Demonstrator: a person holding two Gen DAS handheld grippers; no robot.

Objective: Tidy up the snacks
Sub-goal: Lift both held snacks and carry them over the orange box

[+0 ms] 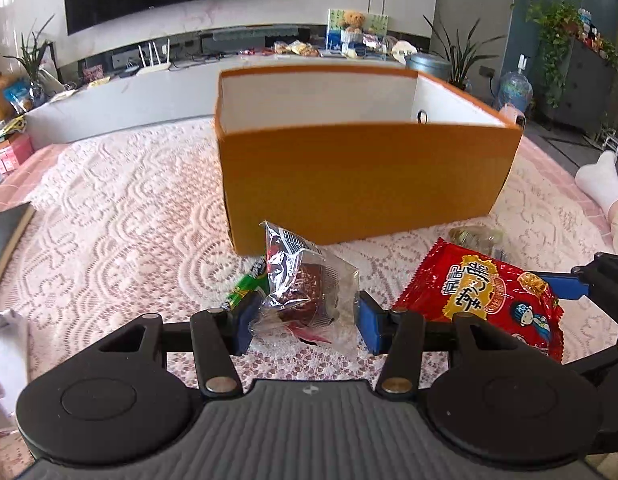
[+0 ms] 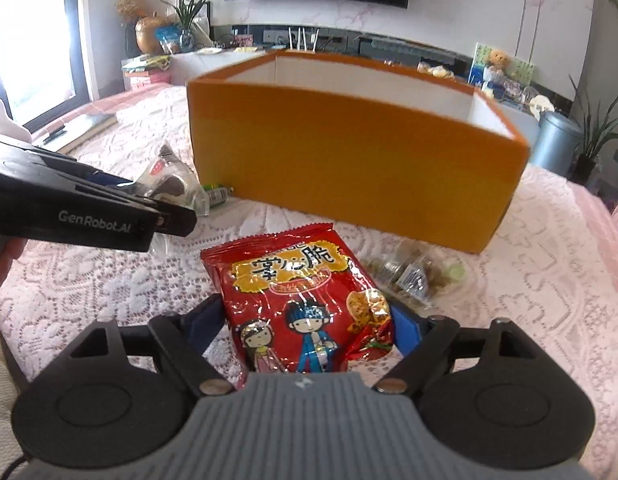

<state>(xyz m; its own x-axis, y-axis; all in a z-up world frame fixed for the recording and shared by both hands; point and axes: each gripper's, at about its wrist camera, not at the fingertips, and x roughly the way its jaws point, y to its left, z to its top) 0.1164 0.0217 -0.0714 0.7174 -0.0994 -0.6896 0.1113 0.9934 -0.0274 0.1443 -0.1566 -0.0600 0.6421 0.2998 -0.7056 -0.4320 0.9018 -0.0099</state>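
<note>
The orange box [image 1: 365, 176] sits open-topped on the lace tablecloth [image 1: 121, 216], and everything else is best placed against it. It is stiff card, matte orange outside and plain white within, with tall straight walls and a small metal-ringed hole in one end wall.

Just in front of its near wall, toward the right end, the right gripper [image 2: 309, 326] is clamped on the red noodle-snack bag [image 2: 305, 300], blue pads pressing both sides of a glossy, puffy foil pack printed with cartoon figures. In front of the box's left corner, the left gripper [image 1: 305, 320] is clenched on a clear crinkly packet [image 1: 309, 284] with something dark brown inside; the film buckles between the pads.

Both packs look lifted clear of the cloth, so I'd judge the step in hand is carrying them over the wall. To do it well, each should rise above the rim before moving forward, since soft bags dangling low could catch the card edge; then let go well inside.

A small bag of pale nuts [image 2: 413, 272] lies near the box's front right, and a little green wrapper [image 2: 217, 192] lies almost against its front left corner, both yet to be collected.
</note>
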